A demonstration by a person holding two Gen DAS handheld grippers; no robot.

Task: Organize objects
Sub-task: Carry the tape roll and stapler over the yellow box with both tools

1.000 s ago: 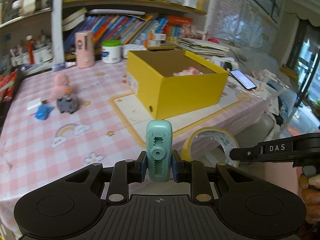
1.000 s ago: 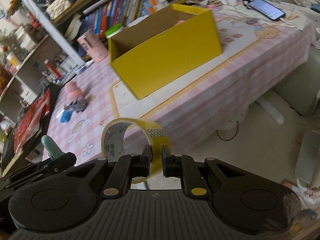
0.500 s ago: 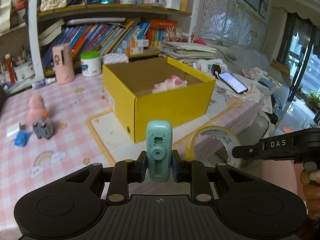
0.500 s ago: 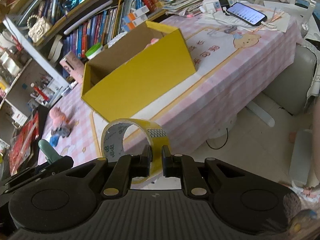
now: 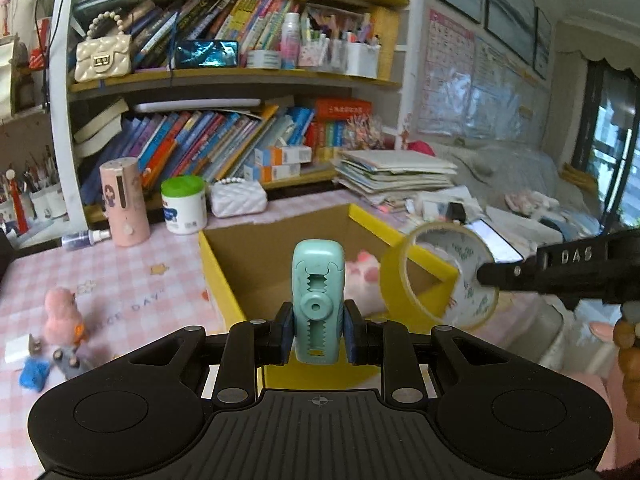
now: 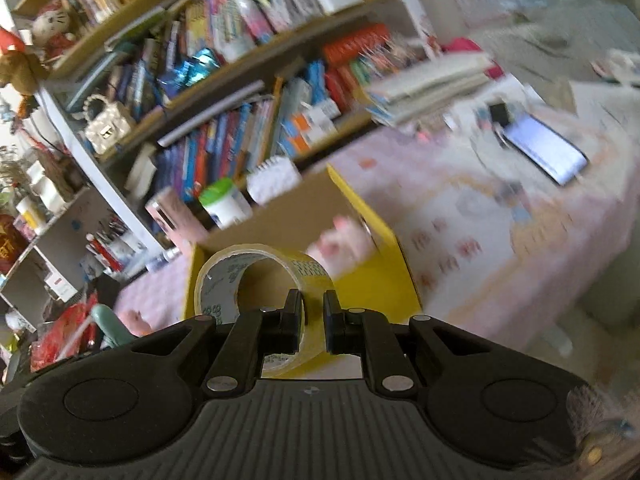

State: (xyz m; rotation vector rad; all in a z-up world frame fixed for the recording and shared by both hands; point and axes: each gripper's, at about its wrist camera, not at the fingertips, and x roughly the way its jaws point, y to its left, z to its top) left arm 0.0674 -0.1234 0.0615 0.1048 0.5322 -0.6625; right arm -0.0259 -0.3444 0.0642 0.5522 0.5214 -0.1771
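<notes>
My left gripper (image 5: 317, 330) is shut on a mint-green correction tape dispenser (image 5: 318, 300), held upright over the near edge of the open yellow box (image 5: 224, 280). Inside the box lies a pink plush toy (image 5: 362, 276). My right gripper (image 6: 312, 316) is shut on the wall of a yellow tape roll (image 6: 256, 276), which hangs above the yellow box (image 6: 380, 284); the pink plush toy (image 6: 344, 248) shows beyond it. In the left wrist view the tape roll (image 5: 440, 276) hovers over the box's right side, held by the right gripper's fingers (image 5: 520, 270).
On the pink checked tablecloth (image 5: 120, 280) left of the box stand a pink figure (image 5: 60, 314), a grey toy (image 5: 70, 362) and a blue one (image 5: 34, 374). A pink cylinder (image 5: 124, 204), a white jar (image 5: 184, 204), a white purse (image 5: 238, 198), a phone (image 6: 546, 154) and bookshelves line the back.
Both grippers have moved forward and up, from off the table's edge to over the yellow box, each still gripping its object. The box now fills the centre of both views.
</notes>
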